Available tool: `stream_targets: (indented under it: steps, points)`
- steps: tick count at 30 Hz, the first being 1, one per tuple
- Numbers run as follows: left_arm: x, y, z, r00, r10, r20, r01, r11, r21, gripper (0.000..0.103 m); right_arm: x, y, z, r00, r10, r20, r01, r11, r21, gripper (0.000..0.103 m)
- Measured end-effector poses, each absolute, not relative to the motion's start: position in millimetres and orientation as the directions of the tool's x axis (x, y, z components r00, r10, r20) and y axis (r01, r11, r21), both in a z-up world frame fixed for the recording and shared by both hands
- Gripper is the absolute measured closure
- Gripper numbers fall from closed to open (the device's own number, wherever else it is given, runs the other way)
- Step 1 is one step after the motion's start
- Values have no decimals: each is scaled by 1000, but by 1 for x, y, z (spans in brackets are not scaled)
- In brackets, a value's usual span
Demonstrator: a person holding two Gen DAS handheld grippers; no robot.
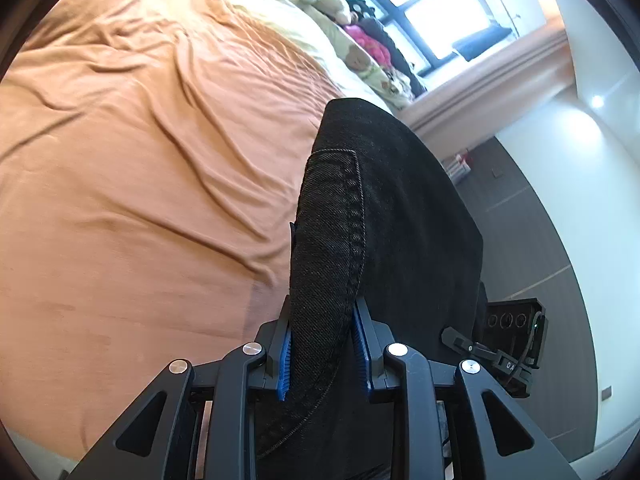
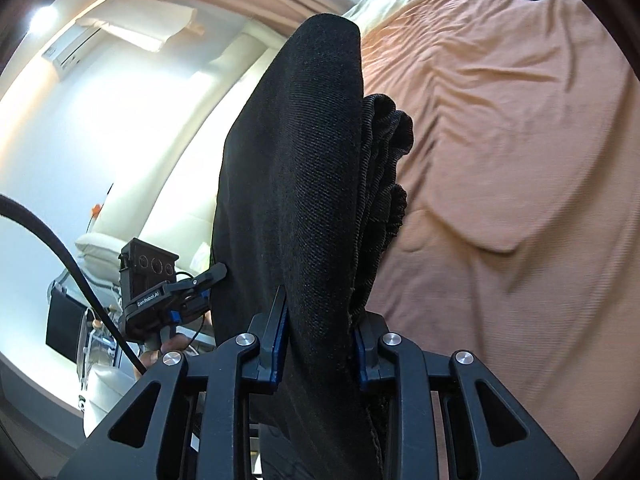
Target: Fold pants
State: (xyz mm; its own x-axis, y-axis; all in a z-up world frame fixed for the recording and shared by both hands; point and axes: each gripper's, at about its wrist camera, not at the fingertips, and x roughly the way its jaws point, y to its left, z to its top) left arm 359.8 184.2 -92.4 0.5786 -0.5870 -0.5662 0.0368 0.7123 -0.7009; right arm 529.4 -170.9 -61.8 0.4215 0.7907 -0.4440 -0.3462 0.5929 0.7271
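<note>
The black denim pants (image 1: 372,208) hang lifted above the orange bed sheet (image 1: 132,168), stretched between both grippers. My left gripper (image 1: 322,312) is shut on a thick stitched fold of the pants, its blue pads (image 1: 285,354) pressing the cloth from both sides. In the right wrist view the pants (image 2: 296,168) rise as a dark bundle, with bunched layers at their right side. My right gripper (image 2: 320,320) is shut on that bundle. The other gripper (image 2: 160,300) shows at the left of the right wrist view, clamped on the same cloth.
The bed's orange sheet (image 2: 512,152) is rumpled with long creases. Pillows and soft toys (image 1: 360,56) lie at the head near a window (image 1: 432,4). A white sofa (image 2: 132,216) and a wall air conditioner (image 2: 68,56) stand beyond the bed. Grey floor (image 1: 532,240) runs beside it.
</note>
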Motion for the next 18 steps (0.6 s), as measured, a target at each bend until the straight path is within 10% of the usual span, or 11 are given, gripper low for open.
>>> stream_targets:
  steps: [18]
  points:
    - [322,329,-60,692,-468,-550,-21,749,-663,76,586,19,-51,308,843,-441,-468,538,701,79]
